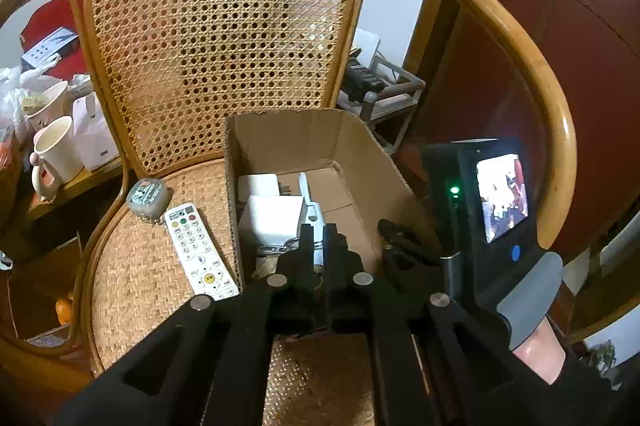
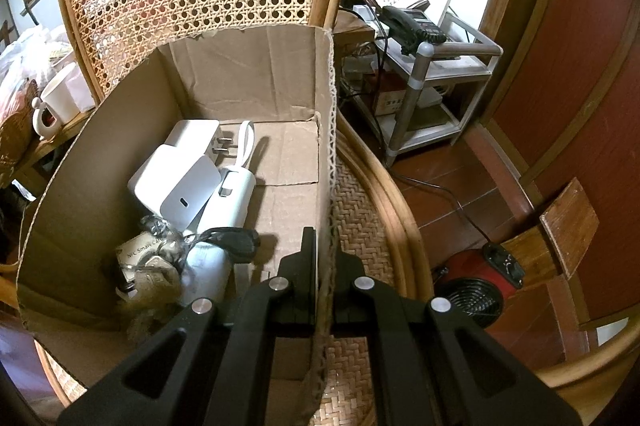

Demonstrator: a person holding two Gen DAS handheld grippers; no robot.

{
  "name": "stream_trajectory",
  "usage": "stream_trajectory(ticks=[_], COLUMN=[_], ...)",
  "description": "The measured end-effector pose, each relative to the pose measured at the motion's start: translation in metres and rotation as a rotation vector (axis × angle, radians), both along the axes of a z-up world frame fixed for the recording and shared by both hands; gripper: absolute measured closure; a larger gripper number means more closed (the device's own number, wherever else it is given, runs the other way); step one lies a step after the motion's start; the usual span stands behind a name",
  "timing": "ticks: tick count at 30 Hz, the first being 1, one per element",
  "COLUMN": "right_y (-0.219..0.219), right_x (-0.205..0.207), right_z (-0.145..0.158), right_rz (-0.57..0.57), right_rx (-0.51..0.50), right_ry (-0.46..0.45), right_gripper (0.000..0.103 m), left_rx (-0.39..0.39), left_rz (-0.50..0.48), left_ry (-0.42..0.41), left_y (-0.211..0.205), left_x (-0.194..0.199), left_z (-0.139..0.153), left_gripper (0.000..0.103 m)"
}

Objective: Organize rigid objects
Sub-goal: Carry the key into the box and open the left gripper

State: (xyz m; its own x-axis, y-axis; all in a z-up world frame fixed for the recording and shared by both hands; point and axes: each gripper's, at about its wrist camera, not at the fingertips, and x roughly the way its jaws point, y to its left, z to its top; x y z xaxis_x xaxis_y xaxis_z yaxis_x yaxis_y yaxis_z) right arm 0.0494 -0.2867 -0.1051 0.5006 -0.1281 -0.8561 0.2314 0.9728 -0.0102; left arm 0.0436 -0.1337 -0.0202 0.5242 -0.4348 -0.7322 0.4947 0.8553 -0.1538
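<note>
Right gripper (image 2: 324,246): jaws clamped on the right wall of the cardboard box (image 2: 280,74). Left gripper (image 1: 319,238): jaws nearly closed above the box, holding nothing visible. White remote (image 1: 199,250) lies on the chair seat (image 1: 136,266), beside the box.

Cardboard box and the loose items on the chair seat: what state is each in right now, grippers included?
Cardboard box: open-topped, upright on the chair seat, right wall pinched.
Right gripper: shut on the cardboard box wall.
Left gripper: shut, empty, over the box.
White chargers: lying inside the box.
Remote control: face up on the seat, outside the box.
Grey tape measure: on the seat, outside the box.
</note>
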Motion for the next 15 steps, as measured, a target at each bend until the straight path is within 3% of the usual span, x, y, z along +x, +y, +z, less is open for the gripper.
stream_trajectory(ticks=[10, 13, 15], right_y=[0.000, 0.000, 0.000], right_x=[0.000, 0.000, 0.000], right_z=[0.000, 0.000, 0.000], right_rz=[0.000, 0.000, -0.004], right_rx=[0.002, 0.003, 0.005], right_ry=[0.000, 0.000, 0.000], right_gripper=[0.097, 0.097, 0.097], left_rx=[0.059, 0.094, 0.119], left_rz=[0.101, 0.113, 0.139], left_ry=[0.021, 0.020, 0.016], left_y=[0.025, 0.031, 0.038], left_x=[0.021, 0.027, 0.033], left_z=[-0.006, -0.007, -0.007], left_gripper=[0.073, 0.060, 0.040])
